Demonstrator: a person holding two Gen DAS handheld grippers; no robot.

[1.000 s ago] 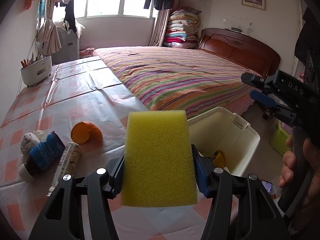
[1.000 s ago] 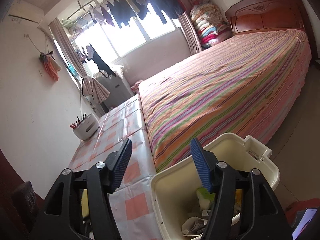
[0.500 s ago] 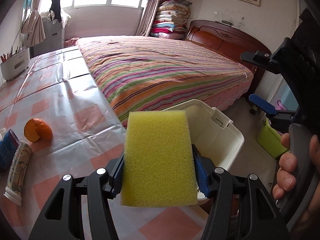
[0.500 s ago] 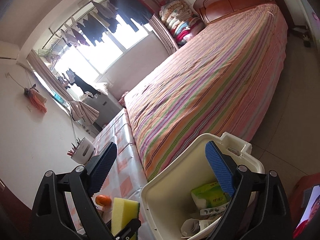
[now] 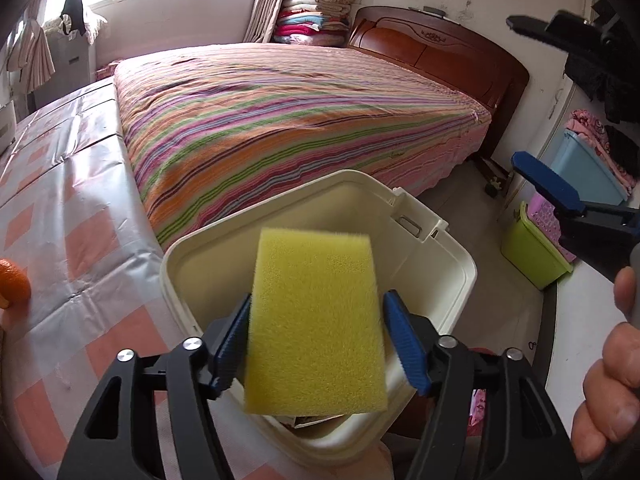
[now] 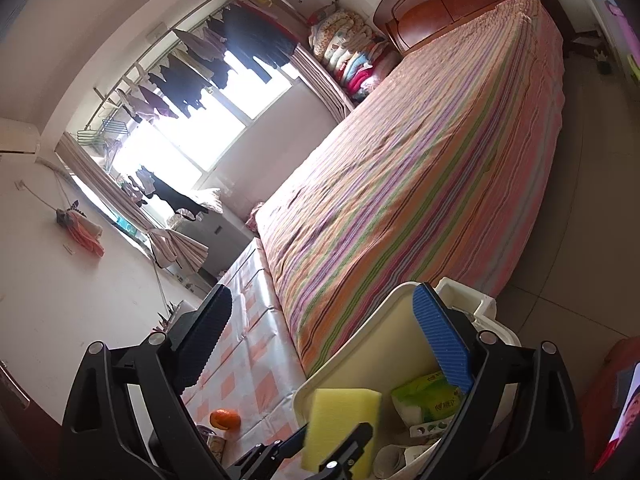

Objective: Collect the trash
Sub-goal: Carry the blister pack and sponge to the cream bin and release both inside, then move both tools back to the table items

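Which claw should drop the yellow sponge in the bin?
Left. The left claw has the yellow sponge between its pads, right over the white bin; its jaws have just been opening. The right claw is open and empty.

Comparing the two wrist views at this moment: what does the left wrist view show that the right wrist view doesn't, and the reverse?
Only the left wrist view shows the person's hand on the right gripper, the green storage box on the floor, and a gap between the sponge and the left gripper's right pad.

Only the right wrist view shows the bin's contents, such as the green tissue pack, and the hanging clothes.

Both show the yellow sponge, white bin, orange, checked tablecloth and striped bed.
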